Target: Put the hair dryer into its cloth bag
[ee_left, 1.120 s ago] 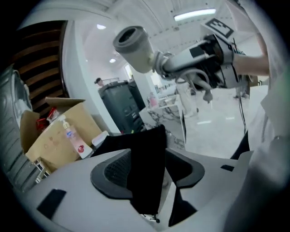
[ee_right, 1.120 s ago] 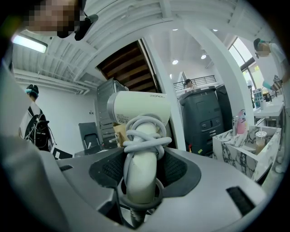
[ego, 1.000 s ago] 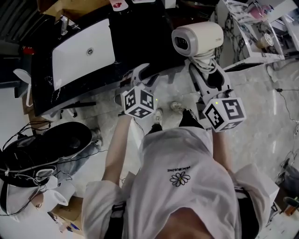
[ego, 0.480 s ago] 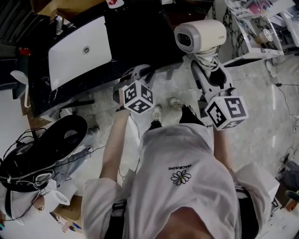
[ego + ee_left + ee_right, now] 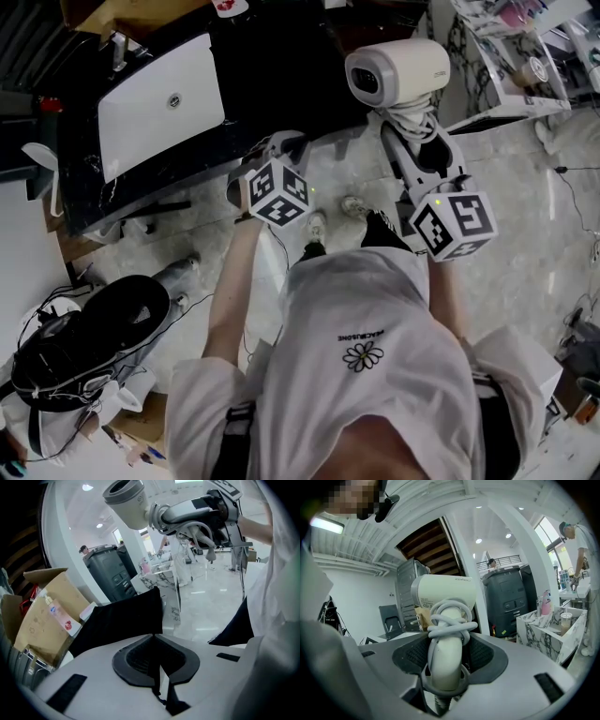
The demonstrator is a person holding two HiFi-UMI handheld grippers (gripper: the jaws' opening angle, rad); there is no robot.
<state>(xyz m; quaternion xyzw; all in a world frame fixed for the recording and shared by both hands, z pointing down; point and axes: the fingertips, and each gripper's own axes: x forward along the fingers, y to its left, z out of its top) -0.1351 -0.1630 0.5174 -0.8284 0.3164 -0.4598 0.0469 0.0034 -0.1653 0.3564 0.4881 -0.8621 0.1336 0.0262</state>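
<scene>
From my remote seat, the pale marble floor [image 5: 525,234] fills most of the head view, with the black table [image 5: 272,56] running across the top. The person in a white T-shirt [image 5: 375,375] stands at its near edge. A white closed laptop [image 5: 159,98] lies on the table's left half. In the left gripper view a cardboard box [image 5: 42,606] stands at the left and a dark bin [image 5: 110,571] is behind it.

The black cloth bag [image 5: 117,620] lies draped on the table edge just ahead of the left tongs [image 5: 153,637], which tilt down toward it. These tongs have just been closing and are now clenched, with the bag's edge pinched at their tips.

The cream hair dryer [image 5: 398,73] is up in the air over the table's right end, nozzle toward the left and handle pointing down. The right tongs [image 5: 445,639] are grasping that handle, one pad on each side. They are held close to level and well apart from the bag. A grey cord [image 5: 450,625] is wound and knotted around the handle, just above the pads.
</scene>
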